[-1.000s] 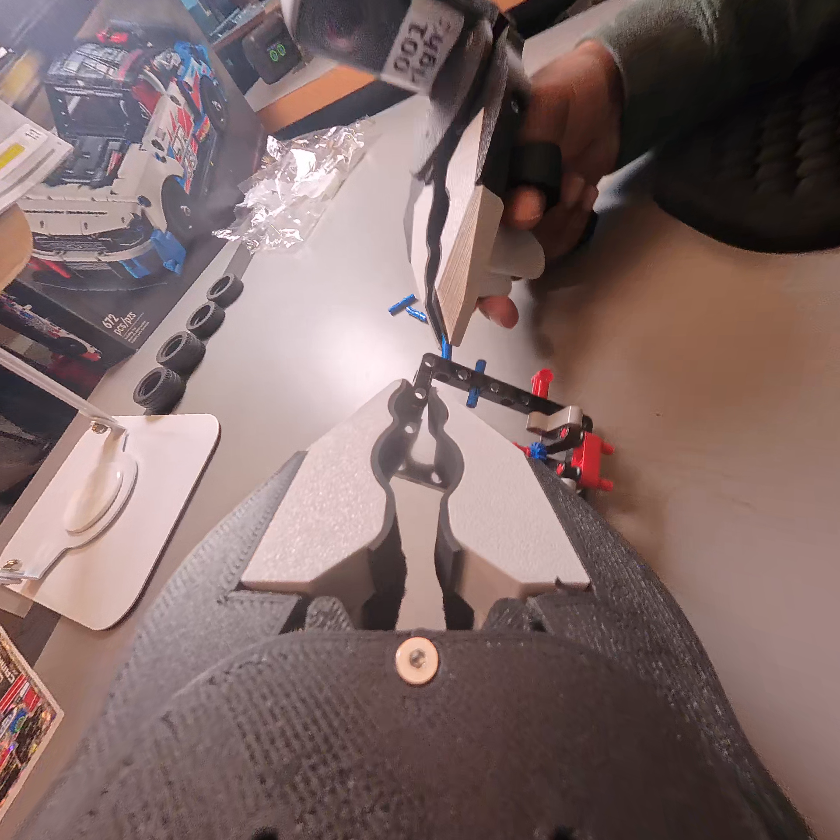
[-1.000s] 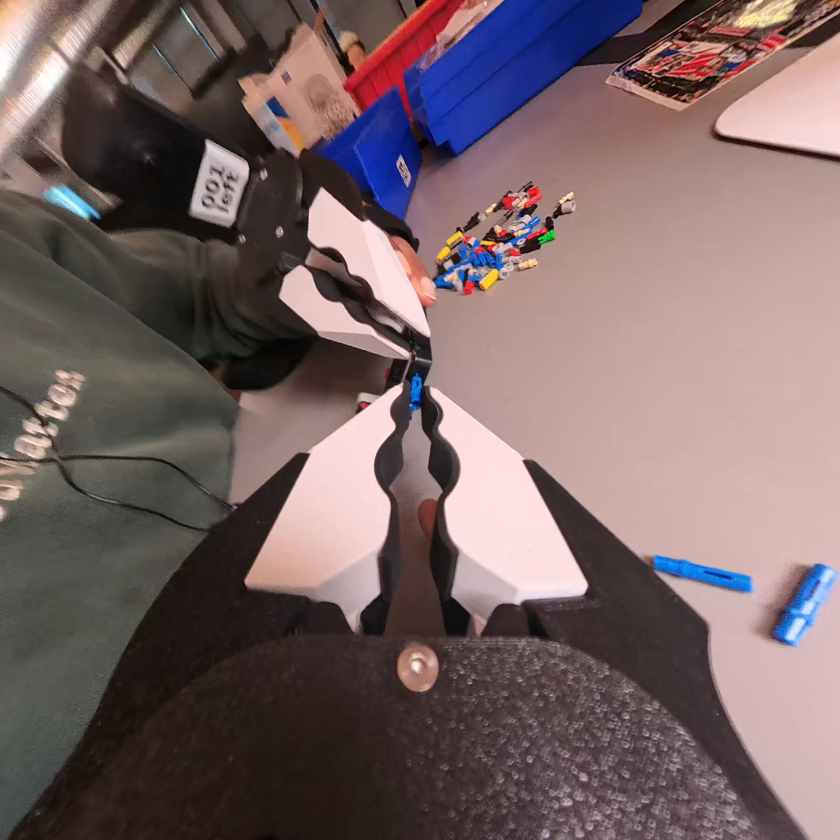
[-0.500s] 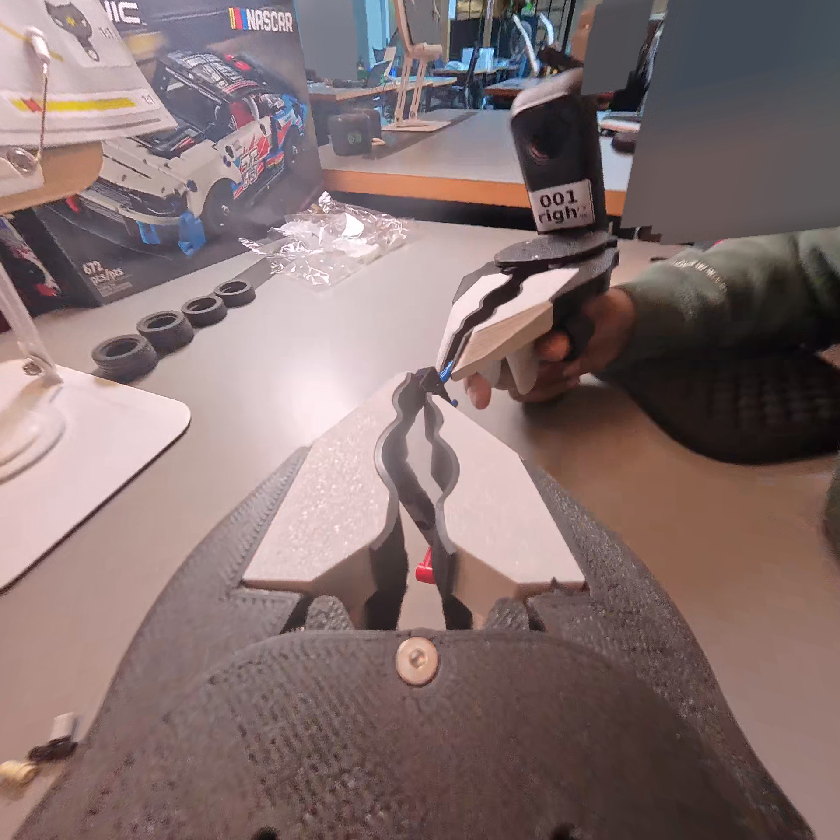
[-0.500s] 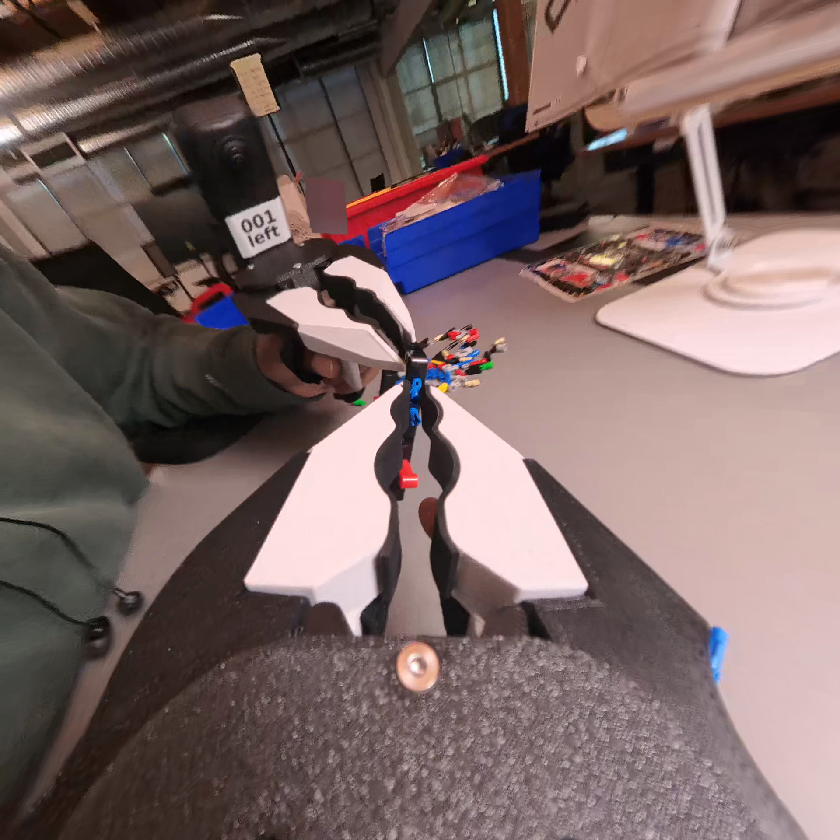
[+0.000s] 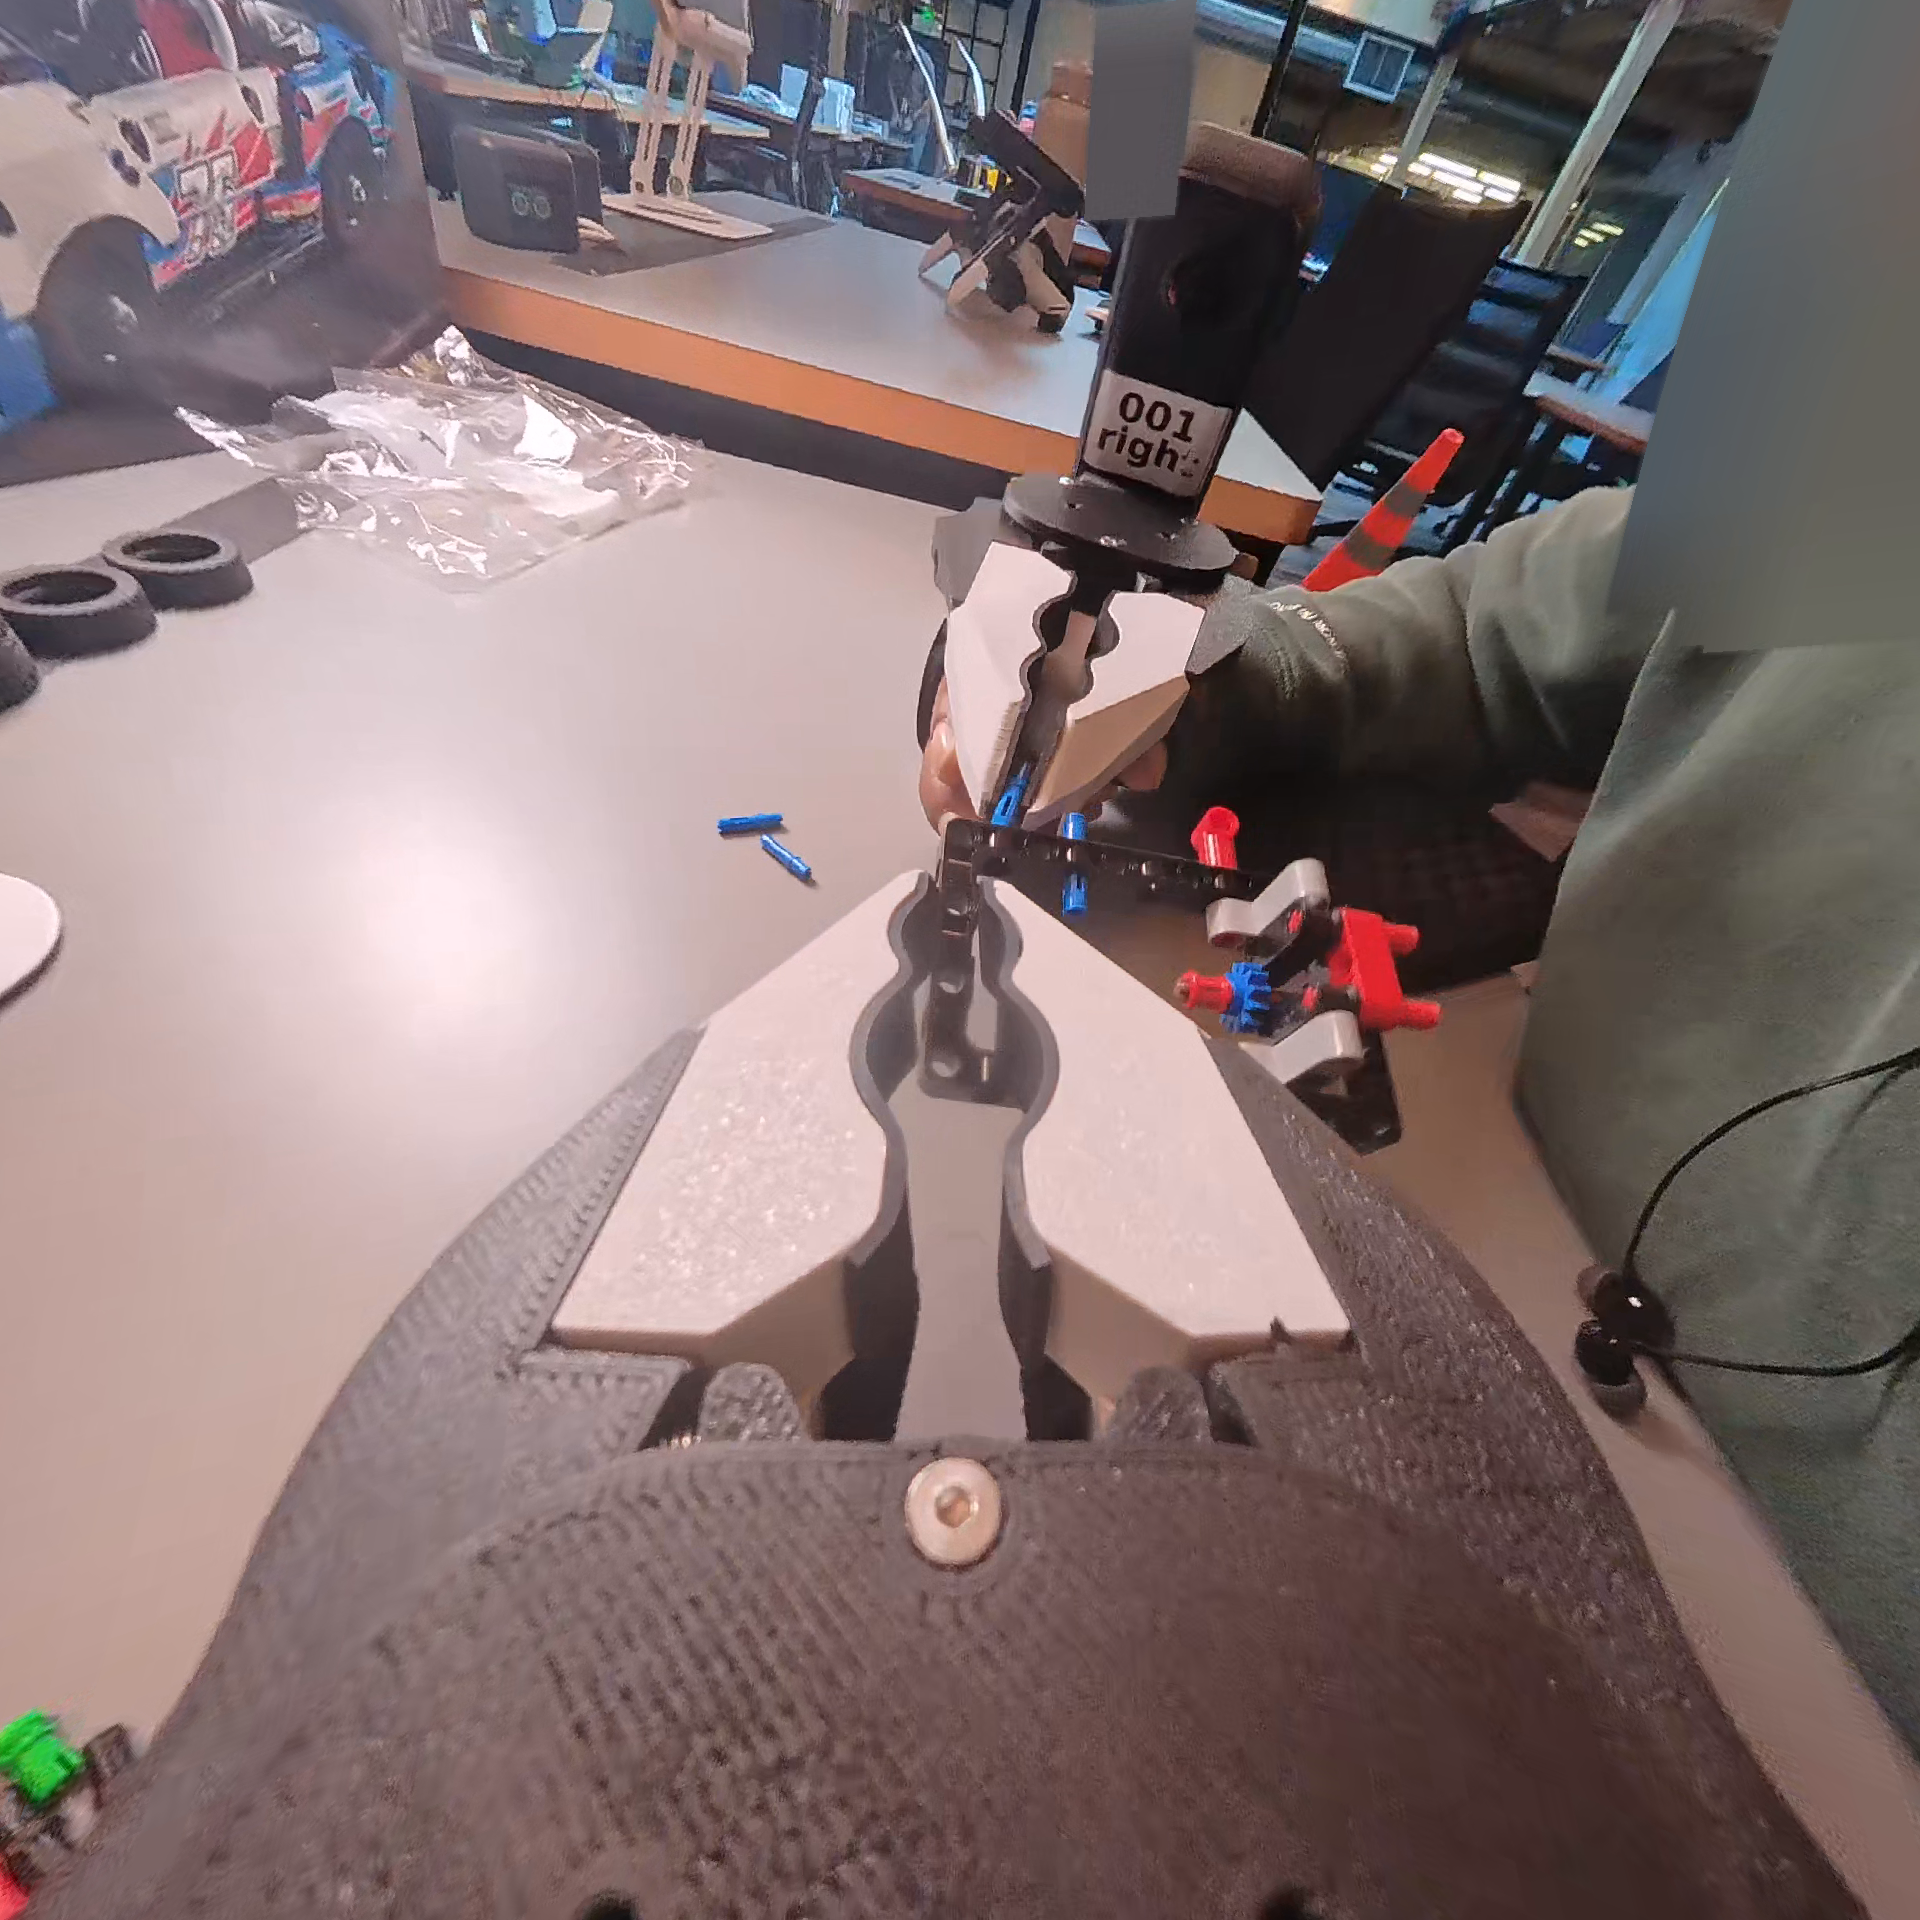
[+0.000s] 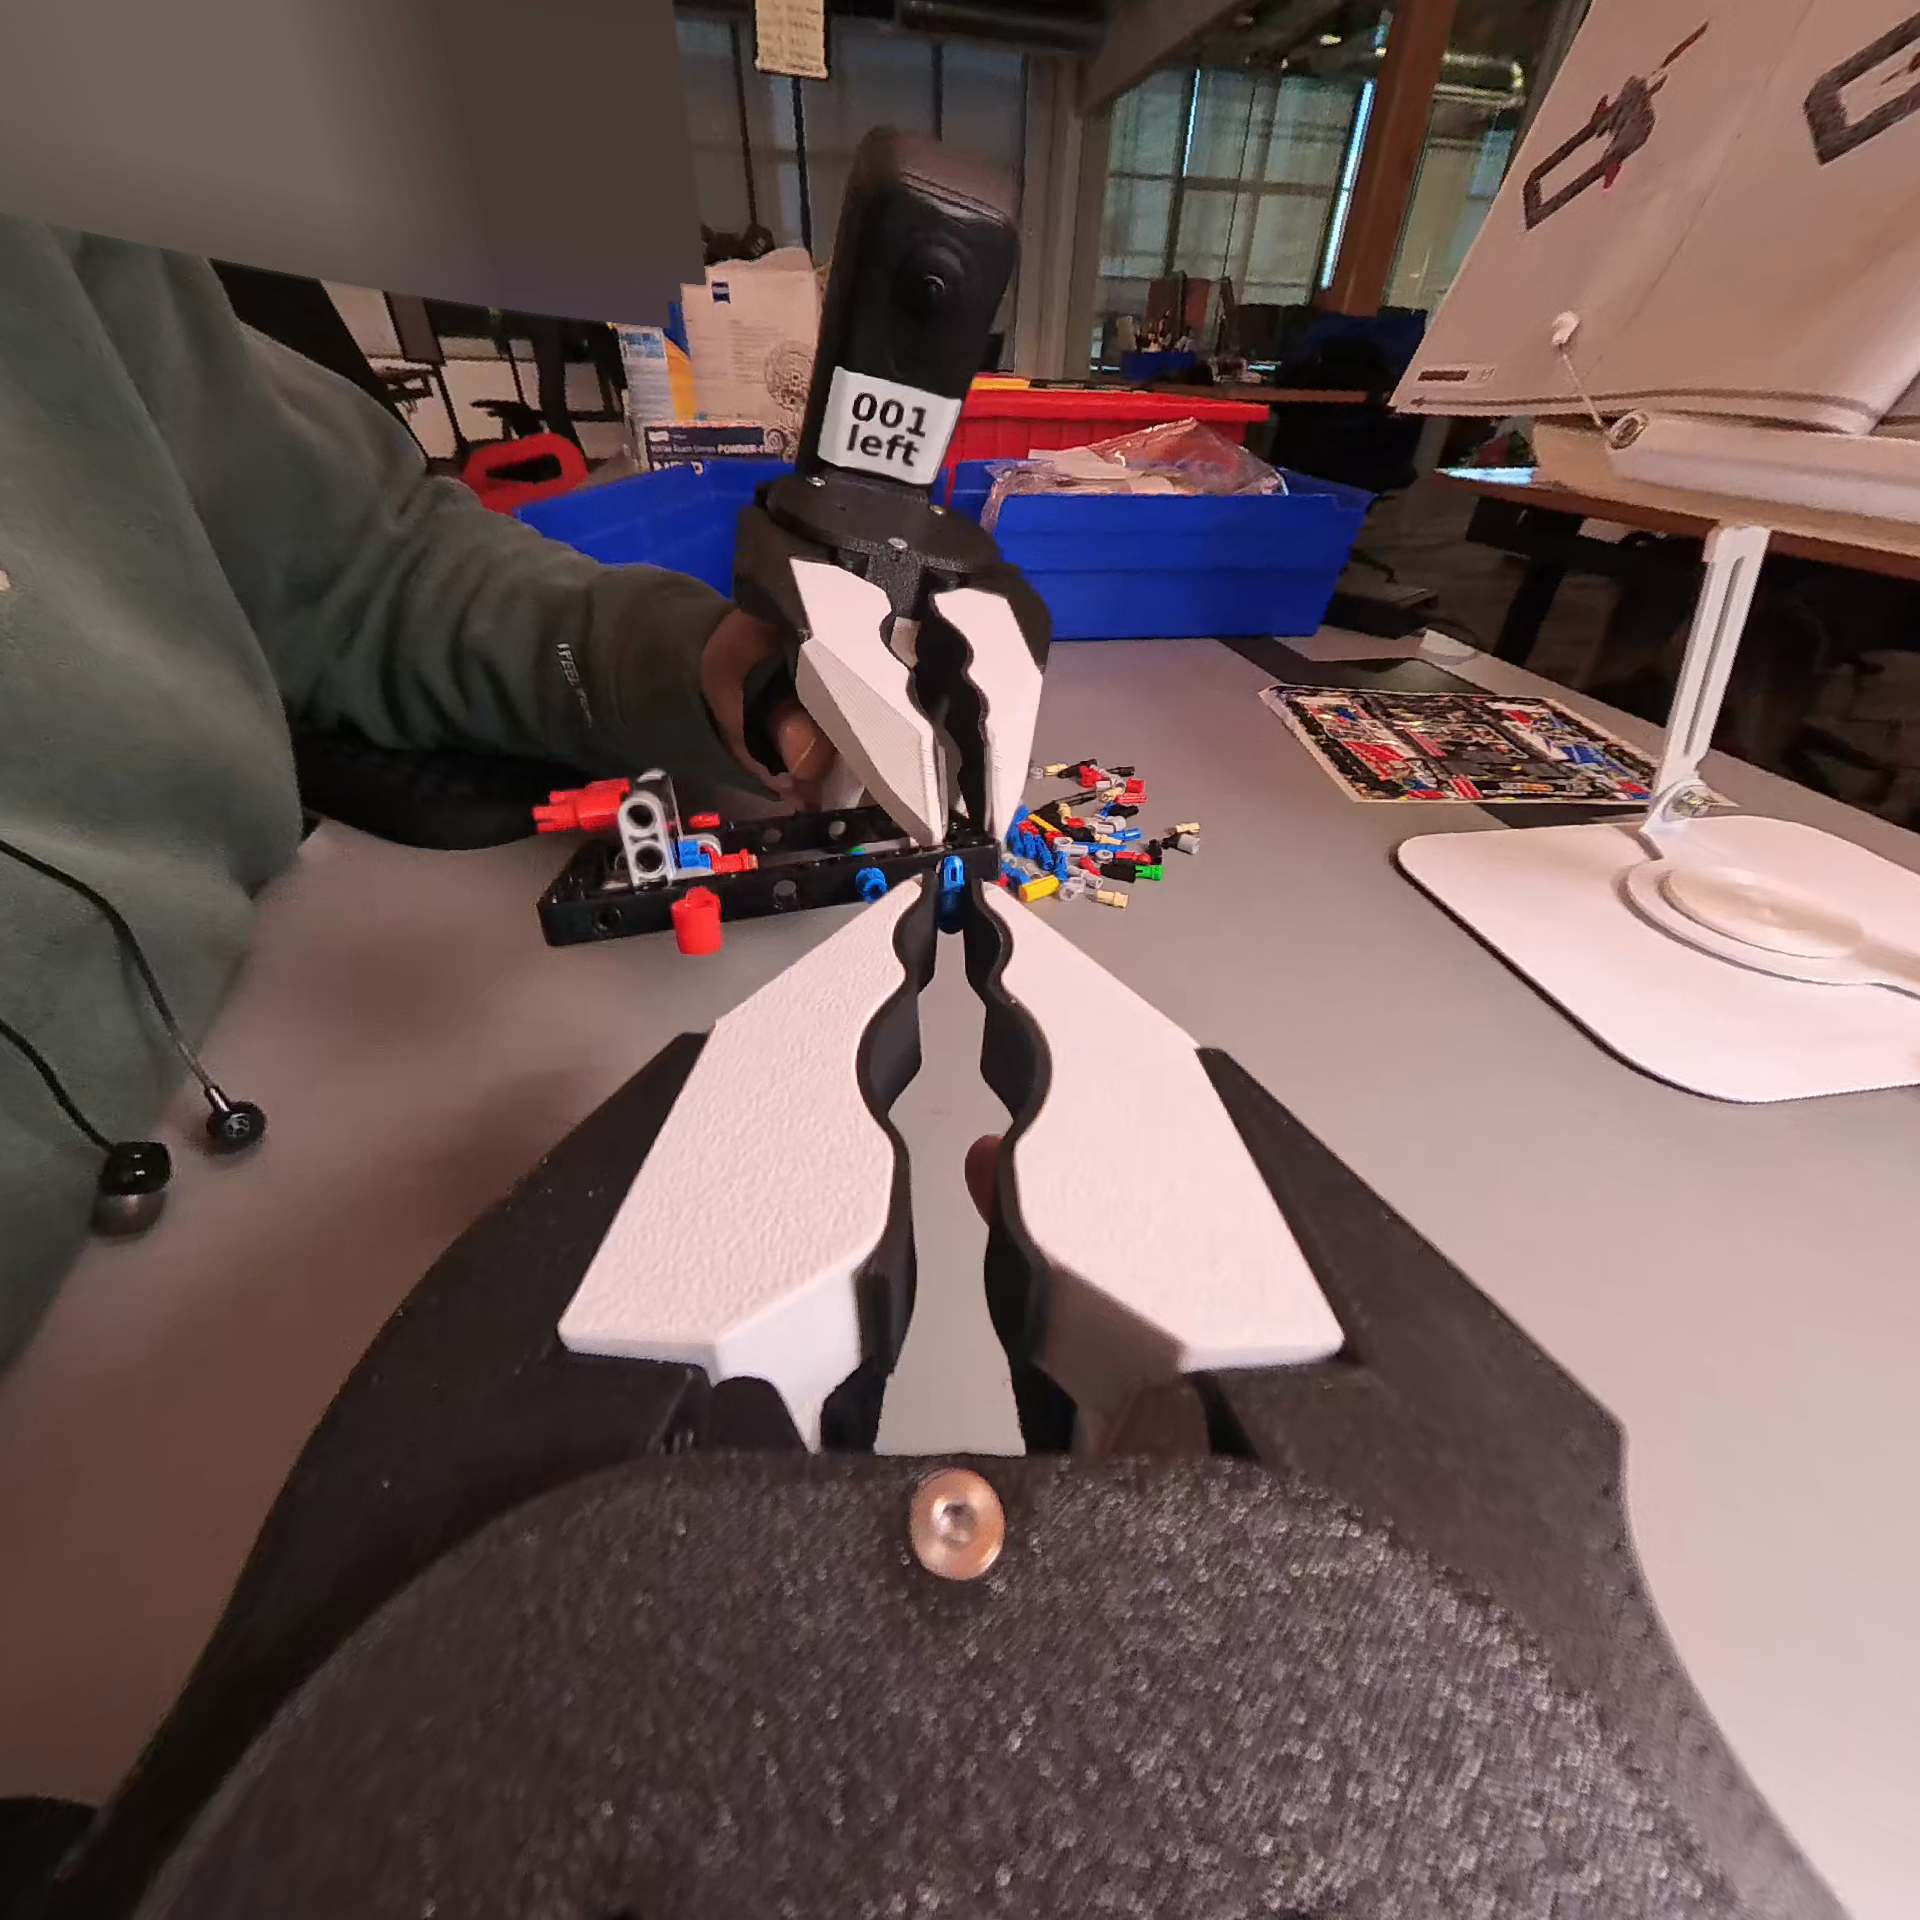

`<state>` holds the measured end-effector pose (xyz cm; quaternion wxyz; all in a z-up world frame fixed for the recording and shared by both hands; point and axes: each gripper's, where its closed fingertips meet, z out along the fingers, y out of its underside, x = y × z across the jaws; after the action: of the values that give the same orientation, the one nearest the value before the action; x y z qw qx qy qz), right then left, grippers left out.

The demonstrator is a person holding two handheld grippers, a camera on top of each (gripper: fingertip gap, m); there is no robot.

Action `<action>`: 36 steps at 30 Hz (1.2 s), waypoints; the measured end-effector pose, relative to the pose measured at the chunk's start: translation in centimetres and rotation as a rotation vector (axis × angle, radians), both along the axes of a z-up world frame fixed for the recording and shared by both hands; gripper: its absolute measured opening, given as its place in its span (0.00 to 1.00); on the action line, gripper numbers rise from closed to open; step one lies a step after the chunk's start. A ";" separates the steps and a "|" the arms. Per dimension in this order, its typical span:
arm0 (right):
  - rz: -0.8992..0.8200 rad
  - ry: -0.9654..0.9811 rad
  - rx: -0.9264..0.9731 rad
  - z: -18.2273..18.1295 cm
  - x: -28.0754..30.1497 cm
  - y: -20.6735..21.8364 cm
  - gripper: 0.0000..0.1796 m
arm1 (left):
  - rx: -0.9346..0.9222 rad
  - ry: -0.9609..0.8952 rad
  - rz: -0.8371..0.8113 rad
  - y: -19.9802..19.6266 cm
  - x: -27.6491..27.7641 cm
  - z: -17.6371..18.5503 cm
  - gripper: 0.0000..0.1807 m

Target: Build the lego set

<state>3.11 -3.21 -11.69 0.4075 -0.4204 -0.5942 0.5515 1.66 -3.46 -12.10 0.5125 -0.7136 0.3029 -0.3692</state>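
My left gripper is clamped on the corner of a black frame of lego beams, held just above the grey worktop. The frame's long beam runs sideways to my right, ending in a cluster of grey, red and blue parts. My right gripper faces it tip to tip, pinching a small blue pin that points into the frame's corner. Each gripper carries a white printed label on its camera post. The hands grip the handles from below, forearms in green sleeves low over the worktop. A pile of small loose pieces lies beyond the frame, in front of blue bins.
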 end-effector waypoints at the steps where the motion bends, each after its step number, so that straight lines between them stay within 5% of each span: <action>1: 0.004 0.001 -0.012 0.0 0.0 0.0 0.01 | 0.020 0.012 0.001 0.0 0.0 0.0 0.03; 13: 0.054 -0.019 0.116 -1.1 0.2 -1.2 0.02 | 0.138 0.168 -0.029 -0.5 0.2 -1.0 0.02; 18: 0.076 -0.023 0.134 -1.3 0.2 -1.8 0.01 | 0.076 0.183 -0.093 -1.0 0.2 -1.6 0.23; 21: 0.070 -0.038 0.118 -1.4 0.1 -1.5 0.01 | -0.070 0.254 -0.101 -0.1 -0.8 -4.2 0.27; 27: 0.004 -0.079 0.123 -1.5 0.3 0.5 0.01 | -0.351 0.433 -0.110 0.8 -1.2 -8.7 0.24; 32: -0.018 -0.074 0.121 -1.1 0.9 1.3 0.01 | -0.263 0.661 -0.106 1.7 -1.1 -9.7 0.04; 36: -0.044 -0.085 0.124 -1.2 0.9 1.9 0.01 | -0.077 0.741 -0.056 2.5 -1.7 -8.0 0.03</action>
<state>4.02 -1.32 -12.91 0.4194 -0.4303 -0.6345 0.4862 0.00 -0.93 -20.12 0.3307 -0.8090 0.4731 -0.1105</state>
